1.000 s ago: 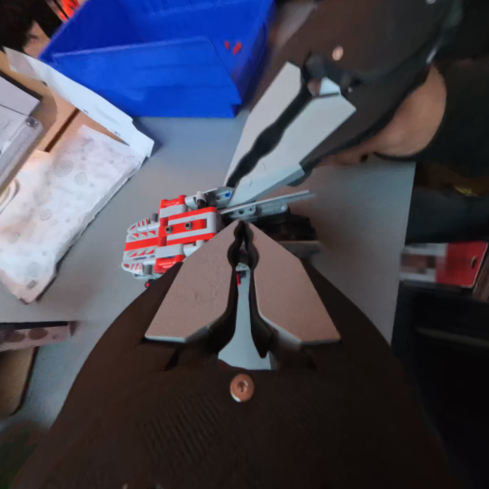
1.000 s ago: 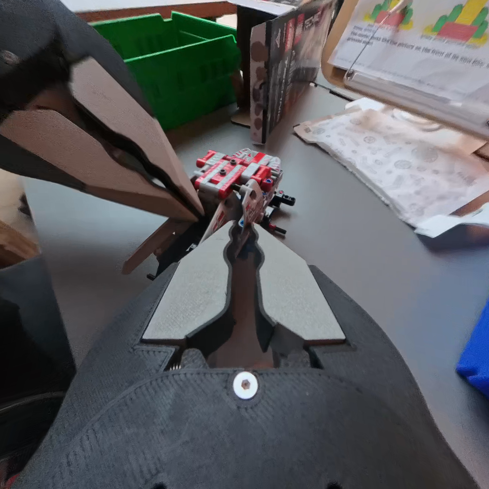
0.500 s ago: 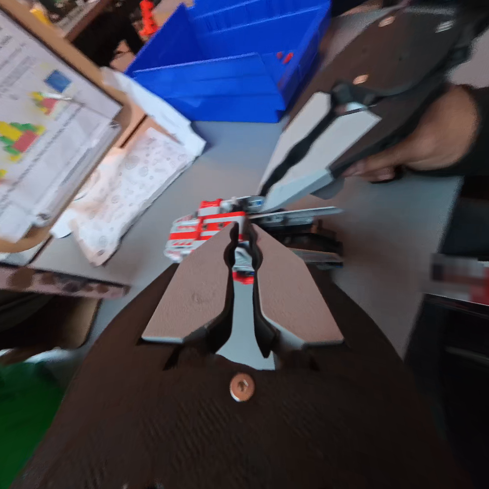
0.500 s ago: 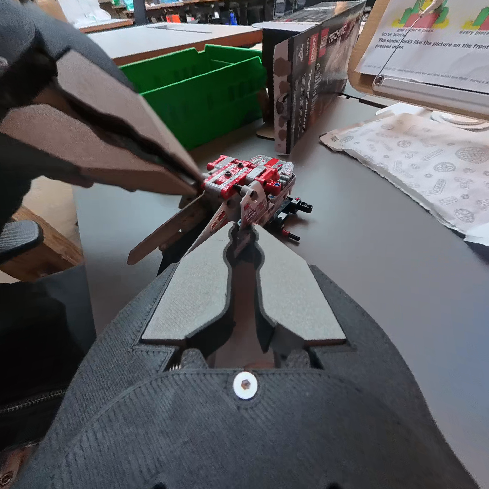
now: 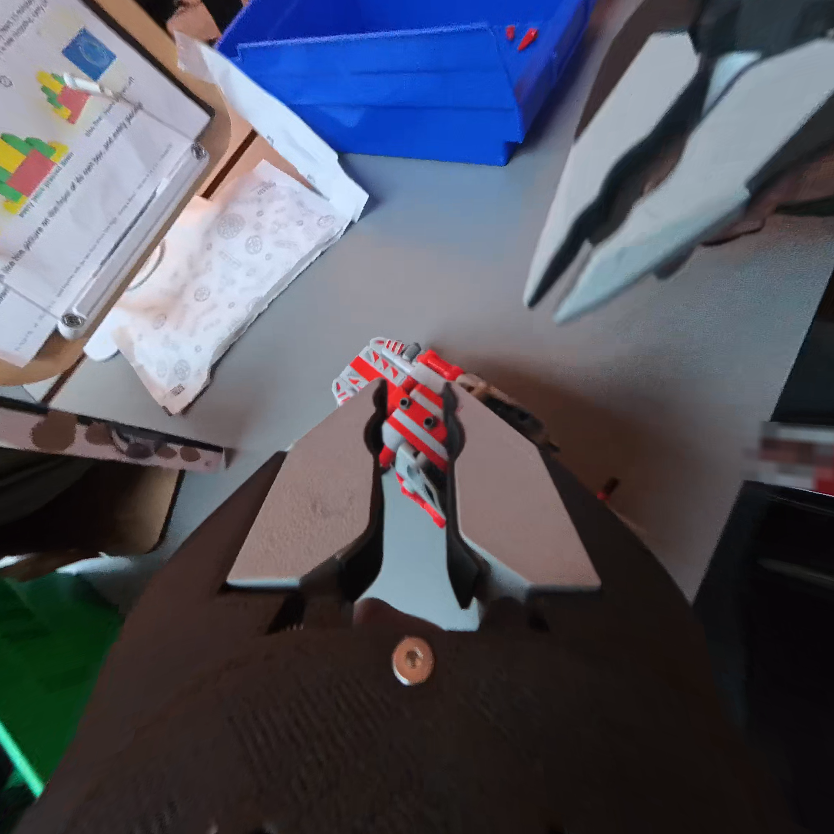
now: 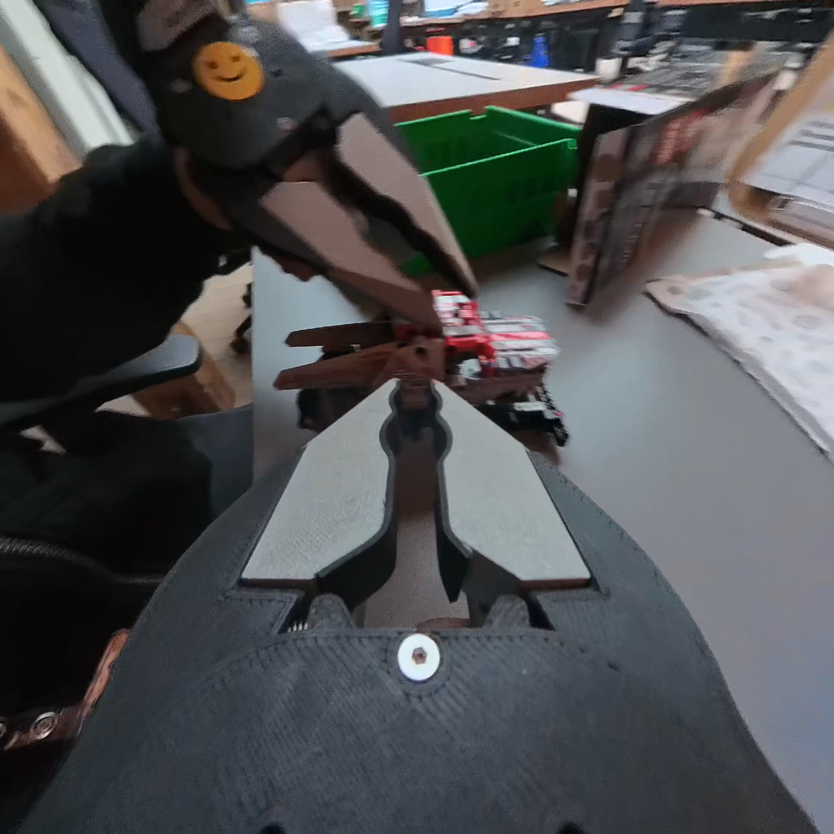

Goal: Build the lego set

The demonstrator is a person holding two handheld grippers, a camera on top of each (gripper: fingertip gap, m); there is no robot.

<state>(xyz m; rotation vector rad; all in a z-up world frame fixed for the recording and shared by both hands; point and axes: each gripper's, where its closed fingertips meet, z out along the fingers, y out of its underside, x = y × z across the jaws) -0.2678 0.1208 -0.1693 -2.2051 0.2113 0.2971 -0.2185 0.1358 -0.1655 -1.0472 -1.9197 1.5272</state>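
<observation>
- Your left gripper [image 5: 413, 397] has its two fingers squeezed on the sides of the red and grey lego model [image 5: 408, 417]. The model sits between the tips, so I think you hold it to keep it from sliding.
- Your right gripper [image 6: 416, 391] has its fingers a little apart. In the left wrist view it hangs in the air, away from the model, and nothing is between its tips. In its own view the tips look near a long flat part of the model [image 6: 336, 368], but the picture is blurry, so I can't tell if they touch.
- The model rests on the grey table [image 5: 451, 252], near the edge close to you. The table top is smooth and flat, so small parts could slip on it.
- The model is hard plastic with stripes, little round holes and bumpy edges. The holes are where pegs can go. It looks partly built, and I can't tell which piece comes next.
- The gripper fingers are flat and pointed, with wavy inner edges. I think the waves help them grab small round bits.
- A blue bin [image 5: 388, 85] stands at the back of the table with a few tiny red pieces in it. A green bin [image 6: 492, 180] stands on the other side.
- A crinkly paper bag [image 5: 225, 280] lies flat next to a board with a picture sheet [image 5: 81, 149], placed where you can look at it while you build.
</observation>
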